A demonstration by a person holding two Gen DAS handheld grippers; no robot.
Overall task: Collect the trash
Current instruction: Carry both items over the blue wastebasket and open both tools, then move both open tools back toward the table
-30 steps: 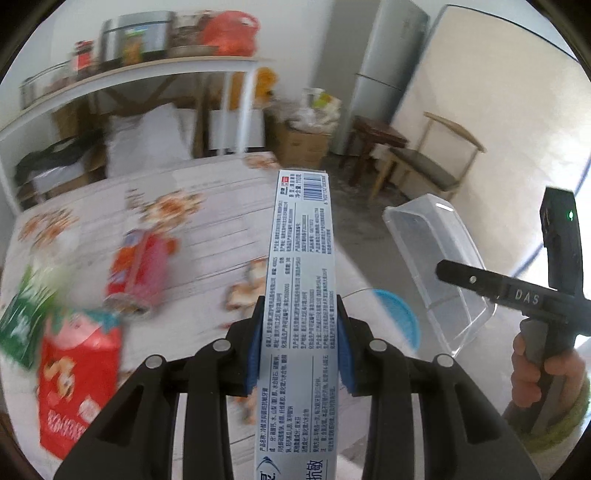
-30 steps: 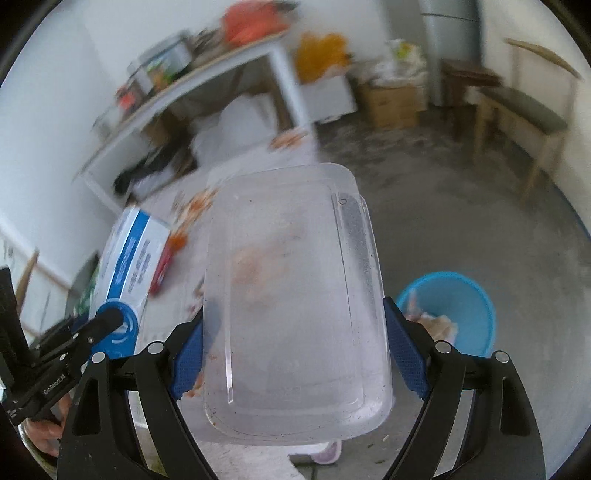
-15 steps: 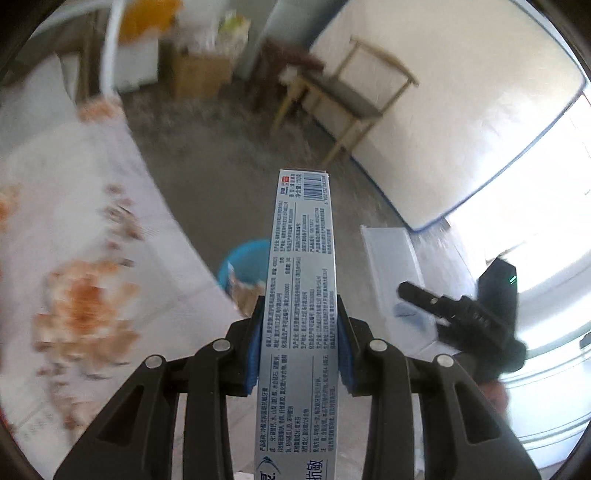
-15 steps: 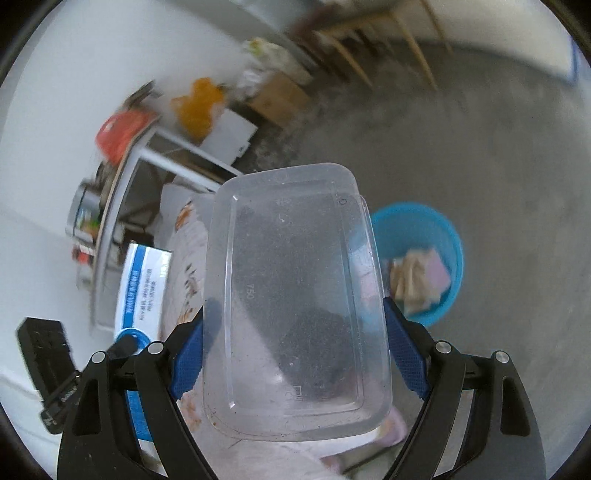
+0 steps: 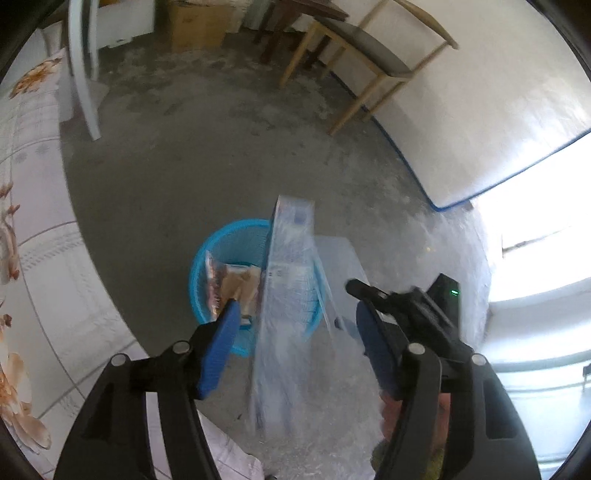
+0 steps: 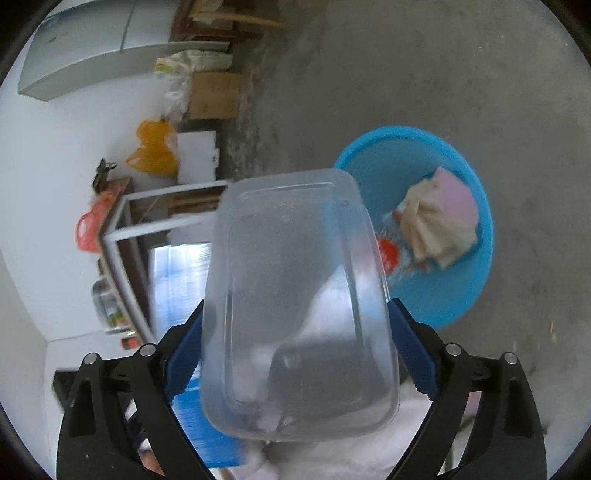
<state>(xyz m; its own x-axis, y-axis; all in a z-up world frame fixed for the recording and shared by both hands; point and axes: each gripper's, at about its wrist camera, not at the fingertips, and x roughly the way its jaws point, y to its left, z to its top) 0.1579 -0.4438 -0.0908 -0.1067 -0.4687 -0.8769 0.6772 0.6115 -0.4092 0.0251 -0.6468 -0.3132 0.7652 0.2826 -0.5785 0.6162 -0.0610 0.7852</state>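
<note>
My left gripper (image 5: pixel 295 306) points down over a blue bin (image 5: pixel 221 236) on the floor. Its jaws are opening, and the blue pads stand clear of the white-and-blue toothpaste box (image 5: pixel 291 280), which hangs blurred between them above the bin's rim. My right gripper (image 6: pixel 295 306) has a clear plastic container (image 6: pixel 295 295) between its jaws. They are opening too, but both pads still lie against the container's sides. The bin (image 6: pixel 476 206) sits just beyond and right of it, holding crumpled paper and wrappers (image 6: pixel 439 229). The toothpaste box (image 6: pixel 177 280) shows blurred to the left.
The flowered tablecloth's edge (image 5: pixel 37 258) runs down the left. A white table leg (image 5: pixel 85 74), a cardboard box (image 5: pixel 199 26) and a wooden chair (image 5: pixel 369 62) stand farther back on the concrete floor. A white panel (image 5: pixel 480 129) leans at the right. A fridge (image 6: pixel 92 48) is by the wall.
Both hands swung off the table and down over the blue bin. The left jaws spread and let go of the toothpaste box. The right wrist rolled, container still between its jaws.
</note>
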